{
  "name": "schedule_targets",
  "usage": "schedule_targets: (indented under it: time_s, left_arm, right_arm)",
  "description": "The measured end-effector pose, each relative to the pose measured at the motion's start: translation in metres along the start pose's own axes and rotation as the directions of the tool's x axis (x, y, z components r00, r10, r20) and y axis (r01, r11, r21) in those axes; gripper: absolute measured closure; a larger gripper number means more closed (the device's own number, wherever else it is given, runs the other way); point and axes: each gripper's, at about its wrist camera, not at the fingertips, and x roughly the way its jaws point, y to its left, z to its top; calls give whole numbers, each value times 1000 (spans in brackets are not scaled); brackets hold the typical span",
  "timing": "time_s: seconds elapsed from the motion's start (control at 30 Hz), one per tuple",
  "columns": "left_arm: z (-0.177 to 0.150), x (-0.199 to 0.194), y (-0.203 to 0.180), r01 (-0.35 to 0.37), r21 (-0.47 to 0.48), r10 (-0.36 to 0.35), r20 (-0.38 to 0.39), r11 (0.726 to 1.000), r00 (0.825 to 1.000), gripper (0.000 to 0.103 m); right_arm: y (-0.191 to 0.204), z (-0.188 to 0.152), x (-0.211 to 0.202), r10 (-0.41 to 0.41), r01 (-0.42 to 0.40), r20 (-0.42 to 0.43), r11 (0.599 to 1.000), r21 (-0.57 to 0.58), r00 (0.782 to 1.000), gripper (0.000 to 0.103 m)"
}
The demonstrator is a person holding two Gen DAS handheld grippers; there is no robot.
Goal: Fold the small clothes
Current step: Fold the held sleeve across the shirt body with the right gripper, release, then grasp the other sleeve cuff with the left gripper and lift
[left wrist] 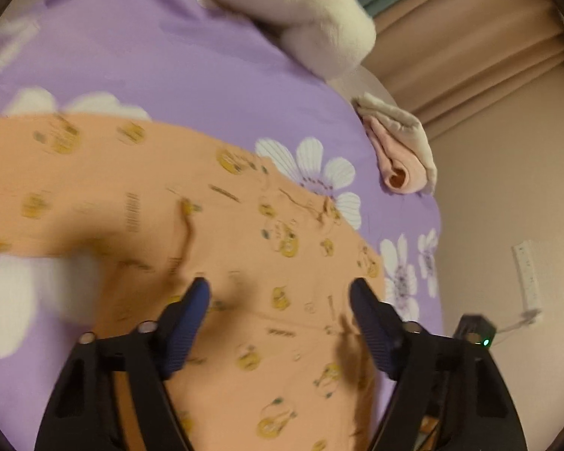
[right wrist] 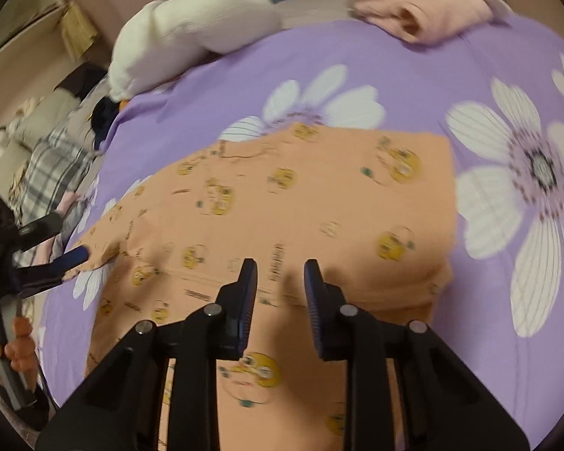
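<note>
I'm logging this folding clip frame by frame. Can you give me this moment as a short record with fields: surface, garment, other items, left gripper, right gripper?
surface: purple bedspread with white flowers
garment: orange printed garment spread flat, not yet folded
other items: folded pink and cream cloth at the far bed edge; white bundle beyond it
left gripper: left gripper over the garment, fingers apart, nothing clamped
right gripper: right gripper over the garment, narrow gap, nothing visibly between the fingers
image quality: motion blur in both views
</note>
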Motion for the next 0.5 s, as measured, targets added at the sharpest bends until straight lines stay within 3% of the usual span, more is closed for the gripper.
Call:
schedule_targets:
  time_s: [0.1,0.23,0.37,0.5]
  left_arm:
    - [3,22,11,2,-49,-3,-15,999,1000,34]
    - [2,45,33,-106,-91,103,-41,990,994,36]
    - [2,39,37,-65,-97,62,-38,993,997,37]
    - [0,6,45,-17,-124,15,-20,992,1000,33]
  right_arm:
    - [-17,-6,-3,17,-18,13,998,52,1000,78]
    - [-41,-12,-2,15,-15,-1,993,120,1000,78]
    - [-54,-20,-2,18,-14,-22,988,154,1000,80]
    - [-52,-22,-13,37,-36,-2,984,174,999,75]
